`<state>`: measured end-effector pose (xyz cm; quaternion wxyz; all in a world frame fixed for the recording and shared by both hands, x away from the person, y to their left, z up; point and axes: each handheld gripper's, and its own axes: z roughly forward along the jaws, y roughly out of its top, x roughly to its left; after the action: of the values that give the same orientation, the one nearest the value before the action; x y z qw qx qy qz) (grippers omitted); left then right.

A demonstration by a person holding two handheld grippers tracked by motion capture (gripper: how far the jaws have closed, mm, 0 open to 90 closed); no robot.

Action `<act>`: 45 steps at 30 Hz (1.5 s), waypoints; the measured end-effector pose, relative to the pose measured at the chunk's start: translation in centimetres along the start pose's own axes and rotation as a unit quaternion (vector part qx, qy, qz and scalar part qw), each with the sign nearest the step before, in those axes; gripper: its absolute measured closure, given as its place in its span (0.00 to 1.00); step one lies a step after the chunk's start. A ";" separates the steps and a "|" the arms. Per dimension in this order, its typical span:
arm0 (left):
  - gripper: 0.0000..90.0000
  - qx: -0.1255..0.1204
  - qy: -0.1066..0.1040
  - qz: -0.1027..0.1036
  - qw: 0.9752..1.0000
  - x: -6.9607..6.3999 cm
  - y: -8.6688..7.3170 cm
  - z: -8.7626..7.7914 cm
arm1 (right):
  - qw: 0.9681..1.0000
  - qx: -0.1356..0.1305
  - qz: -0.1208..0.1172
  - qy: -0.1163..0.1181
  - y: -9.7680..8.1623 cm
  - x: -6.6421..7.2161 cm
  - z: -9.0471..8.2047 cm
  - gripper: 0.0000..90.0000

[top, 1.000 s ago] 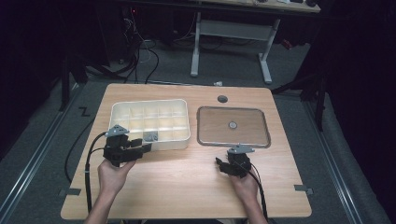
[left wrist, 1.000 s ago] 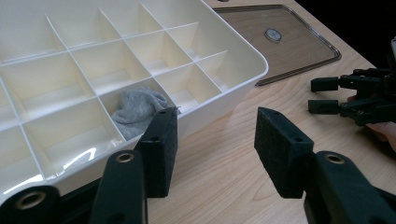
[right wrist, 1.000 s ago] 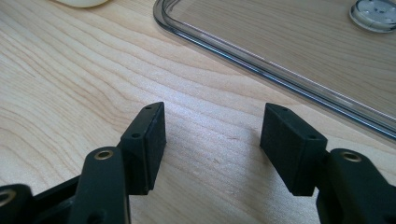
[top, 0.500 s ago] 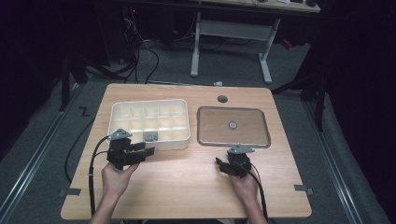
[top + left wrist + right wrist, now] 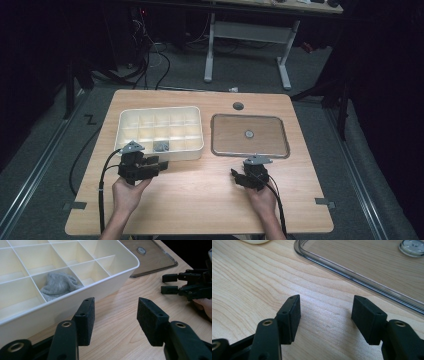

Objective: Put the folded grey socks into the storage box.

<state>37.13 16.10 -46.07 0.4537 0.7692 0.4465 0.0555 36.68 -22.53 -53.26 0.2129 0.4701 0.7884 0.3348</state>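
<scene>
Fingers of the left gripper and right gripper gape empty; grey cloth lies in the divided tray.

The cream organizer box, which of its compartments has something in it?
In the organizer box, the near-row compartment second from the right end, as the high view shows it. It holds a crumpled grey cloth; the other compartments in view look bare.
</scene>
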 end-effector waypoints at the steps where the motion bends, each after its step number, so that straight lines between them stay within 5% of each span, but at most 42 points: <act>1: 0.54 0.001 -0.001 0.000 1.000 0.0 -0.1 0.1 | 1.000 0.000 0.000 0.000 0.0 0.0 0.0 0.45; 22: 0.53 0.007 0.002 -0.008 1.000 0.1 -1.1 1.0 | 1.000 0.000 0.000 0.000 0.0 0.0 0.0 0.45; 45: 0.51 0.029 0.045 -0.003 0.999 0.8 -2.8 2.4 | 1.000 0.000 0.000 0.000 0.0 0.0 0.0 0.45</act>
<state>36.95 15.70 -49.82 0.4108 0.7774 0.4703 0.0760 36.67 -22.52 -53.26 0.2131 0.4704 0.7882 0.3346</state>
